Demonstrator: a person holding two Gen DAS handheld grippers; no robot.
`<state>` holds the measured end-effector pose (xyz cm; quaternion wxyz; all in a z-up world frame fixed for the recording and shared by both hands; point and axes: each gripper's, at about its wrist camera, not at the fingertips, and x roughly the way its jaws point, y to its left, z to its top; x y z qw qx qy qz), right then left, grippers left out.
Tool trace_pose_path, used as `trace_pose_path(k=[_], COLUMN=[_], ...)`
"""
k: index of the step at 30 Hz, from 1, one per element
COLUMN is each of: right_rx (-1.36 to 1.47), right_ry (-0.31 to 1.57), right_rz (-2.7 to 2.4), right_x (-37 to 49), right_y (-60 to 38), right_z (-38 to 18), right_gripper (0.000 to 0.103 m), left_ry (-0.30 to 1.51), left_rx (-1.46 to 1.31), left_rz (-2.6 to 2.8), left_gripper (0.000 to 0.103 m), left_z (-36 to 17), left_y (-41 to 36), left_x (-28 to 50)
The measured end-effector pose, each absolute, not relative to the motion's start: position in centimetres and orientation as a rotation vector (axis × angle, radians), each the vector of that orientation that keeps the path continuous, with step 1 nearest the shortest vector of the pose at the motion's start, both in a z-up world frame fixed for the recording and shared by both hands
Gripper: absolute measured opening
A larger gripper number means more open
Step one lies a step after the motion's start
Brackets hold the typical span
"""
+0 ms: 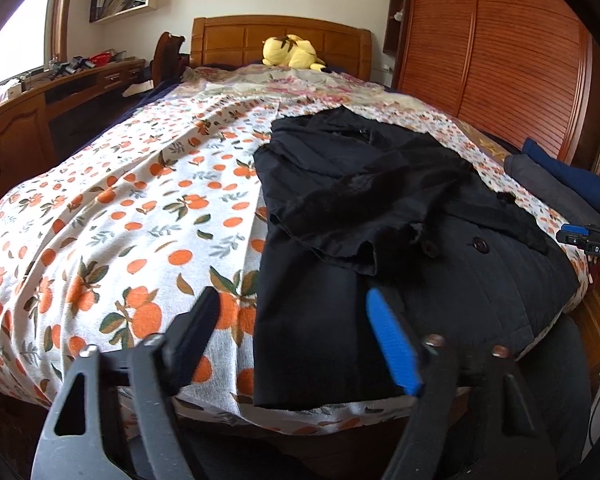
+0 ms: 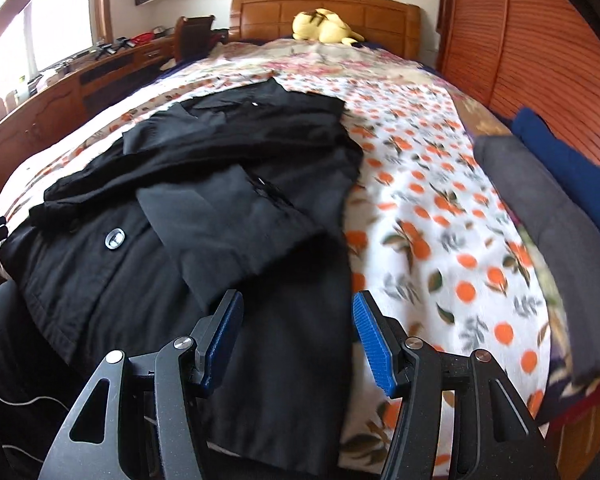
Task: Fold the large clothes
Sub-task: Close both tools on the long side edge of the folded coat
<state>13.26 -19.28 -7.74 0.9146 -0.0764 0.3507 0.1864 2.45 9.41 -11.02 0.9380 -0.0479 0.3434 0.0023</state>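
- A black coat [image 1: 380, 216] lies spread along a bed [image 1: 100, 200] covered with an orange-print sheet [image 1: 148, 208], its hem reaching the foot edge and its collar pointing toward the wooden headboard [image 1: 280, 40].
- One sleeve [image 2: 228, 220] is folded across the coat's front; a large button [image 2: 115, 238] shows beside it in the right wrist view.
- The left gripper [image 1: 296, 336] hangs over the foot edge with its jaws spread wide and nothing between them; its blue-padded finger [image 1: 392, 344] is over the coat's hem, the other finger over the sheet.
- The right gripper [image 2: 298, 340] is likewise spread apart and empty, above the coat's lower corner near the foot edge.
- A folded grey garment [image 2: 540, 208] and a folded blue garment [image 2: 572, 168] lie along the bed's right edge, next to a slatted wooden wardrobe [image 2: 540, 40].
- A yellow plush toy [image 1: 290, 52] rests at the head of the bed against the headboard.
- A wooden desk [image 1: 60, 92] strewn with small items runs along the bed's left side.
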Motion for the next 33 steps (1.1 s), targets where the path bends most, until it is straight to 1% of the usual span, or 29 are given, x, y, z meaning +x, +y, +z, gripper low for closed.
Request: trace_pose_path(k=[1,3,13,23,24,25,26,30,33], right_rx=[-0.156,-0.142,-0.146,-0.154,-0.154,-0.153,-0.150,-0.134,-0.138], right_ry=[0.726,0.735,0.768,0.775,0.776,0.778,0.780,0.773,0.766], right_rz=[0.381,0.383,0.399,0.395,0.395,0.397,0.403,0.448,0.465], right_x=[13.7,13.6,13.8,13.7,13.7,13.7,13.6,12.8,12.3], right_y=[-19.8,-20.2,-20.9,-20.9,-21.0,-21.0,-21.0,-21.1,-21.1], right_z=[-7.9,-8.0,-10.2,-10.2,-10.1,-10.1,-10.1,-9.7,-9.6], right_gripper=[0.059,0.059,0.059,0.059,0.059,0.059,0.059,0.059,0.054], left_ry=[0.707,0.721,0.784,0.792,0.791,0.791,0.792,0.798,0.802], left_rx=[-0.095,-0.088,-0.080,-0.103,-0.105,-0.109,-0.114,-0.120,-0.132], left_rz=[0.004,0.001,0.024,0.005,0.000,-0.008,-0.020,-0.026,-0.028], left_gripper=[0.063,0.059,0.059,0.059,0.056,0.051,0.050,0.050,0.050], left_z=[-11.1,-11.4,-13.0,-13.5,-13.5,-13.5,-13.6,-13.8,-14.0], left_y=[9.4,9.3,9.8,9.9,10.0,10.0,9.9,9.9,10.0], left_x=[2.5,2.5,2.5,1.8,1.6,1.5,1.5,1.4,1.4])
